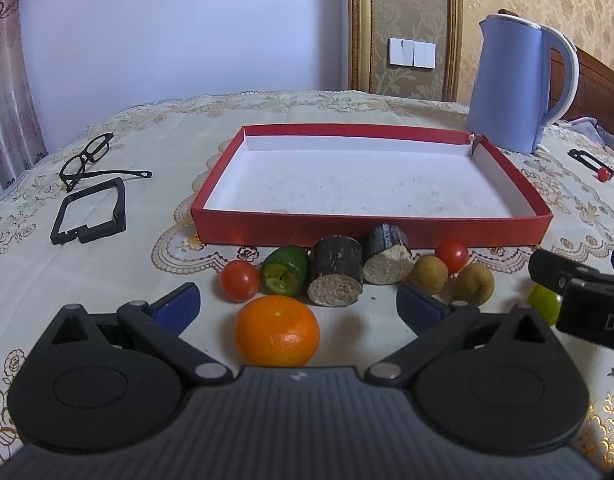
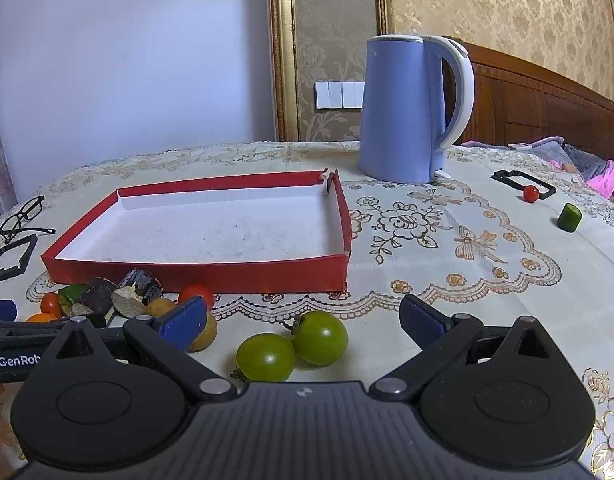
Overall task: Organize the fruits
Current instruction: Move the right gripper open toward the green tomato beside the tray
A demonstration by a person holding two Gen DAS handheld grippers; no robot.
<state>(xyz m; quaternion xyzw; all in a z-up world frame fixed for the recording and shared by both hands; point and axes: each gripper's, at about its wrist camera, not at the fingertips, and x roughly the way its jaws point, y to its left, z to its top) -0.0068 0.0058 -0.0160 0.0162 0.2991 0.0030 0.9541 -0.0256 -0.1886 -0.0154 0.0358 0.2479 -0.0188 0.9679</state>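
A lace-patterned cloth covers the surface (image 1: 155,152), and the red tray (image 1: 371,226) sits bare in the middle. On the left, the left gripper (image 1: 297,300) spreads its fingers wide around the orange (image 1: 277,330), not touching. On the right, the right gripper (image 2: 303,318) gapes over two green tomatoes (image 2: 291,346), gripping nothing.

A home bedroom: wooden headboard (image 2: 547,100), damask wallpaper (image 2: 507,12), lace tablecloth (image 2: 447,248).
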